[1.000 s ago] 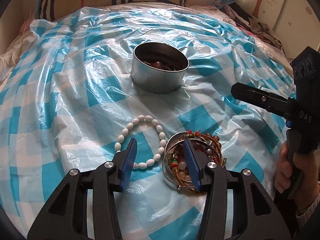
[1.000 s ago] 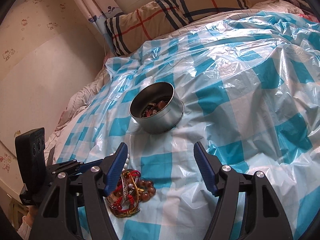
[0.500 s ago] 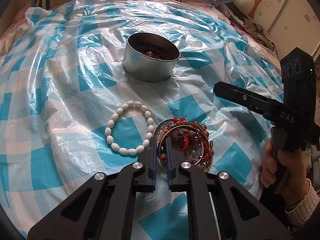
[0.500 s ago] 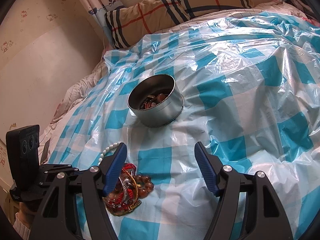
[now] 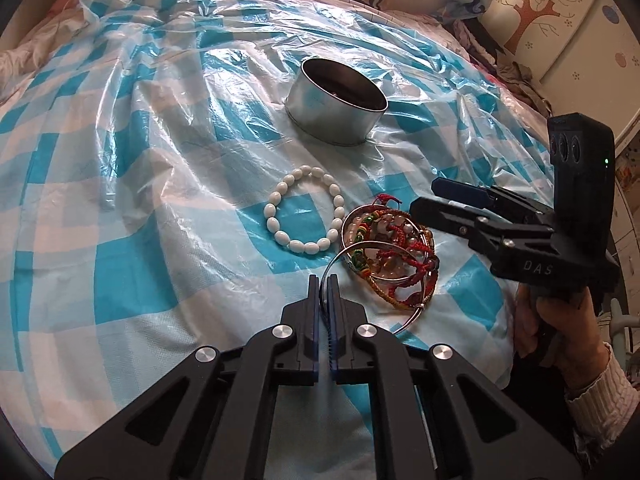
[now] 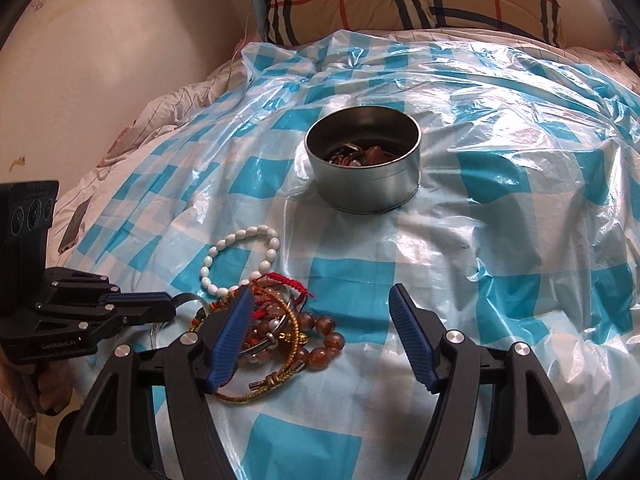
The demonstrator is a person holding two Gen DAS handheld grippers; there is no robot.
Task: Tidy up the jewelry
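A crinkled blue-and-white checked plastic sheet [image 6: 500,208] is lying spread beneath and ahead of the jaws, covering the bed. Far beyond the jaws, a plaid pillow [image 6: 360,4] is leaning at the bed's head. A white quilt [image 6: 160,116] is showing past the sheet's edge, left of the jaws. A wall panel with a tree decal [image 5: 536,12] is standing far ahead, right of the jaws.

The left gripper [image 5: 324,280] points steeply downward with its blue-padded jaws pressed together. The right gripper [image 6: 322,300] also tilts downward, its jaws standing wide apart with nothing between the pads. A hand [image 5: 560,320] in a white knitted sleeve [image 5: 600,380] grasps its handle.
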